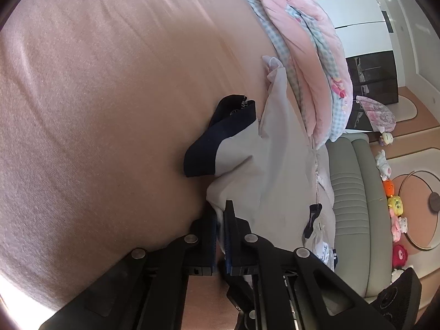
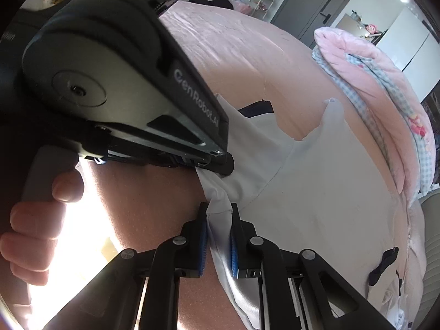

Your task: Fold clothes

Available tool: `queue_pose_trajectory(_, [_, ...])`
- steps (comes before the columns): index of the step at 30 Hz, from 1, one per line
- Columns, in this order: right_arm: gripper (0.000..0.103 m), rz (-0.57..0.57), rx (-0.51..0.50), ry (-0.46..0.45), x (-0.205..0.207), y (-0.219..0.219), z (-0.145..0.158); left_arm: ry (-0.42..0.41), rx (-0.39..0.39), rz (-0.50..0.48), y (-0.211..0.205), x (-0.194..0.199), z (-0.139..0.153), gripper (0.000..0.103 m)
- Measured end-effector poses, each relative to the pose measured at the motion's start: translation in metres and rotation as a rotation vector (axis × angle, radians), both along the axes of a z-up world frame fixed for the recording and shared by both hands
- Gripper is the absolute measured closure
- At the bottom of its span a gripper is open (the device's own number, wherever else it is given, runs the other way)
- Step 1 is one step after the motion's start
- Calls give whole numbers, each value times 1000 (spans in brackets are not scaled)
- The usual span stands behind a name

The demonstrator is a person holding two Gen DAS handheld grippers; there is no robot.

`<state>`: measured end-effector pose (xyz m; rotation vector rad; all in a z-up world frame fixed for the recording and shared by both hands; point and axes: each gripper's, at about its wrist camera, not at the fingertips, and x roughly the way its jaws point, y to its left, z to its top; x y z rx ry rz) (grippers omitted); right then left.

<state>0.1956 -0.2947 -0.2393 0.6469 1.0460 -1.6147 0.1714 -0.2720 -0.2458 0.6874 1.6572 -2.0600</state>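
**Pink bed, pale garment pinched by 2 tools at one edge**

Pink sheets cover the bed (image 1: 96, 96), with a rolled pink-and-check quilt (image 1: 308, 63) along its far side and a grey sofa (image 1: 354, 192) beyond. On the bed lies the task's thing, a pale garment (image 1: 264, 159) with dark navy trim (image 1: 209, 151), rumpled and partly bunched, not yet a neat flat shape.

The left tool (image 1: 220, 220) has its jaws drawn nearly together on a fold of the garment's near edge. The right tool (image 2: 220, 220) is closed less tightly, with a thick gather of the same pale cloth between its blue pads. In the right wrist view the left tool (image 2: 220, 162) sits just beside and above the right one, so both grips lie close together on the same hem, and a hand (image 2: 41, 220) holds its handle.

From both tools the garment runs away forward, toward the quilt, its long axis roughly in line with the fingers. My judgement: any coming move depends on spreading the 2 grips apart along that near edge, since the cloth between them is slack and gathered
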Motion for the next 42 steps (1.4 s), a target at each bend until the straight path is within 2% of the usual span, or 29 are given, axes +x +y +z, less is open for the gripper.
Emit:
queue_pose_trajectory(8, [93, -39, -16, -108, -19, -4, 7, -102, -124, -49, 1, -11, 20, 99])
queue_pose_trajectory(15, [93, -65, -37, -184, -34, -3, 11, -267, -401, -156, 24, -35, 53, 100])
queue_pose_trajectory(18, [93, -77, -47, -217, -40, -2, 12, -317, -475, -179, 31, -40, 60, 100])
queue_pose_trajectory(23, [91, -87, -59, -295, -52, 0, 16, -307, -483, -173, 32, -39, 63, 100])
queue_pose_trajectory(24, [88, -88, -59, -312, -54, 1, 18, -302, -481, -169, 31, -38, 64, 100])
queue_pose_trajectory(26, [72, -93, -74, -360, -61, 6, 23, -311, -496, -167, 32, -41, 67, 100])
queue_pose_trajectory(27, [57, -96, -84, -385, -66, 9, 26, -316, -503, -170, 32, -43, 68, 100])
queue_pose_trajectory(28, [46, -99, -95, -410, -71, 12, 29, -320, -509, -174, 33, -45, 68, 100])
queue_pose_trajectory(30, [39, -111, -121, -450, -85, 20, 37, -332, -526, -179, 35, -51, 70, 100])
queue_pose_trajectory(32, [39, -145, -142, -463, -102, 24, 43, -337, -533, -181, 36, -54, 70, 100])
queue_pose_trajectory(37, [39, -262, -162, -428, -140, 25, 55, -332, -522, -176, 36, -57, 67, 100])
queue_pose_trajectory(42, [39, -303, -158, -406, -157, 26, 59, -335, -543, -177, 40, -58, 70, 100])
